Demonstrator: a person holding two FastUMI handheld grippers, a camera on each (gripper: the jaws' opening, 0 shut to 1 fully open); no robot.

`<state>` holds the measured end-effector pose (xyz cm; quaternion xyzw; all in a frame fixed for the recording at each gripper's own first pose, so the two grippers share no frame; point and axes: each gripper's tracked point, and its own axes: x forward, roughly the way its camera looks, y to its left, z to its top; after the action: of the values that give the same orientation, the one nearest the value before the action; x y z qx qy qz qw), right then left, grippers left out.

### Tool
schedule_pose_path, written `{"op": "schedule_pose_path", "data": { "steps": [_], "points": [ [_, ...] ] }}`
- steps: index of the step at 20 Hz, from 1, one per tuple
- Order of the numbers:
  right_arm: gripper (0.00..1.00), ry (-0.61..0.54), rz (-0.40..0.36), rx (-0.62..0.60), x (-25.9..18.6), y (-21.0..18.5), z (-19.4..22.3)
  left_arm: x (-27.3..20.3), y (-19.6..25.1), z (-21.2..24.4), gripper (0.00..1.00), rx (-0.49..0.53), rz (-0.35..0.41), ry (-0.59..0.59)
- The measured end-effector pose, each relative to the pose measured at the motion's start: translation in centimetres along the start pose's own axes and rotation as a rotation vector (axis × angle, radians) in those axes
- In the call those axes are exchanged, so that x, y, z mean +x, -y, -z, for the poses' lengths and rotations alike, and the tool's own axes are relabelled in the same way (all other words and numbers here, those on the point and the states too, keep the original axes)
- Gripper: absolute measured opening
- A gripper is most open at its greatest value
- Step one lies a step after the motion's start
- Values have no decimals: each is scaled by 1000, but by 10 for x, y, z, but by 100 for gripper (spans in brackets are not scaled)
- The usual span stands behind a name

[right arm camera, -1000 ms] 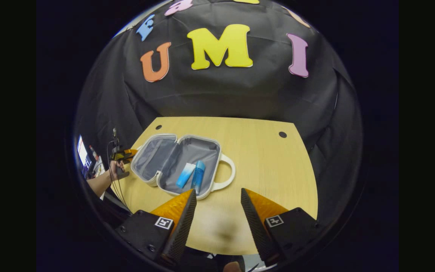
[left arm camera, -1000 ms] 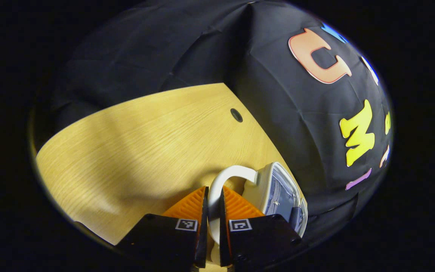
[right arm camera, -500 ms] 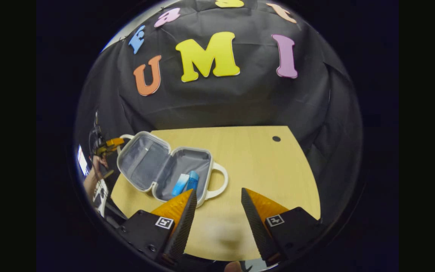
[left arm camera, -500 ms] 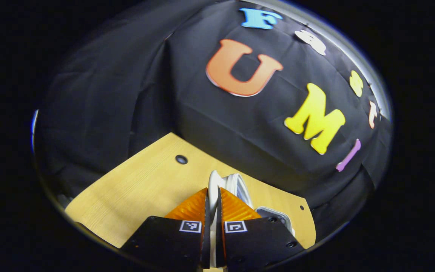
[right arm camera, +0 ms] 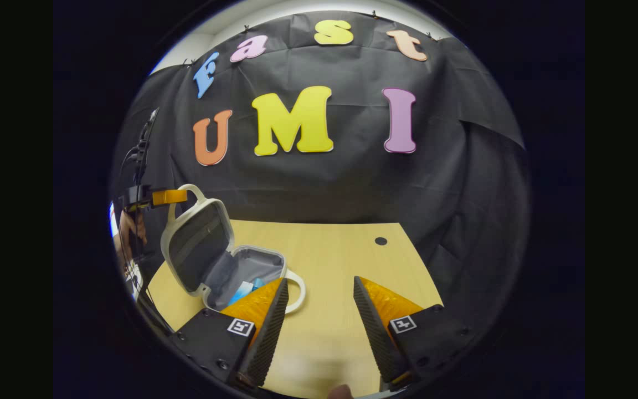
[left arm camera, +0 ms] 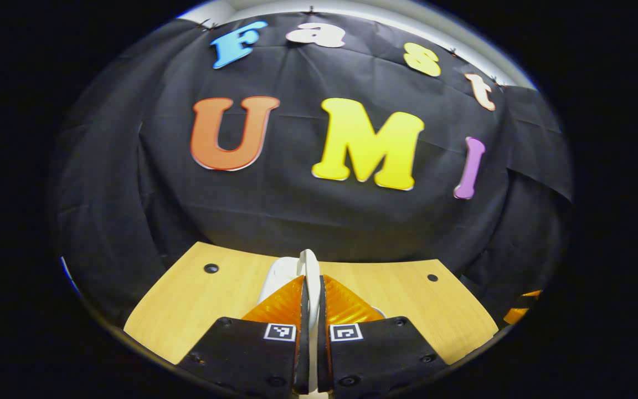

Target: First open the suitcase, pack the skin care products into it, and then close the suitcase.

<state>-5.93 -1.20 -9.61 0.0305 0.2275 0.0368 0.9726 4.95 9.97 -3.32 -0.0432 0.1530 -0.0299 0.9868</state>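
Wooden table bare beside the half-raised suitcase.

Wooden table spans lower frame in left gripper view; light grain, two small dark round holes near far edge. Black cloth wall fills background, creased. Dark cables at left edge, right gripper view.

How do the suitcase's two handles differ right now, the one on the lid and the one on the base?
The lid handle is raised in the air on the tilted lid; the base handle lies low at the table. The lid handle is clamped in the left gripper, jaws shut on it; the base handle is free, with the right gripper open near it. Both are pale loops on the same suitcase.
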Motion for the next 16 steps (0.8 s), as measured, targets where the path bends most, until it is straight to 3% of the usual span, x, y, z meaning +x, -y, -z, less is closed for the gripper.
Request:
{"op": "schedule_pose_path", "data": {
  "steps": [3, 6, 7, 8, 12, 15, 16],
  "points": [
    [67, 0, 49, 14, -9, 34, 2, 8, 61, 25, 8, 64, 35, -18],
    [71, -22, 92, 30, -19, 69, 9, 28, 116, 63, 9, 100, 100, -69],
    [67, -28, 104, 30, -22, 80, 11, 31, 133, 79, 8, 116, 119, -99],
    [71, -37, 121, 22, -25, 91, 13, 35, 145, 96, 8, 141, 128, -130],
    [67, -68, 170, -1, -38, 131, 19, 59, 178, 154, 8, 203, 150, -216],
    [67, -112, 201, -1, -40, 156, 30, 73, 188, 194, 9, 180, 140, -293],
    [71, -119, 206, 5, -40, 162, 31, 75, 190, 200, 9, 172, 136, -309]
  ]
}}
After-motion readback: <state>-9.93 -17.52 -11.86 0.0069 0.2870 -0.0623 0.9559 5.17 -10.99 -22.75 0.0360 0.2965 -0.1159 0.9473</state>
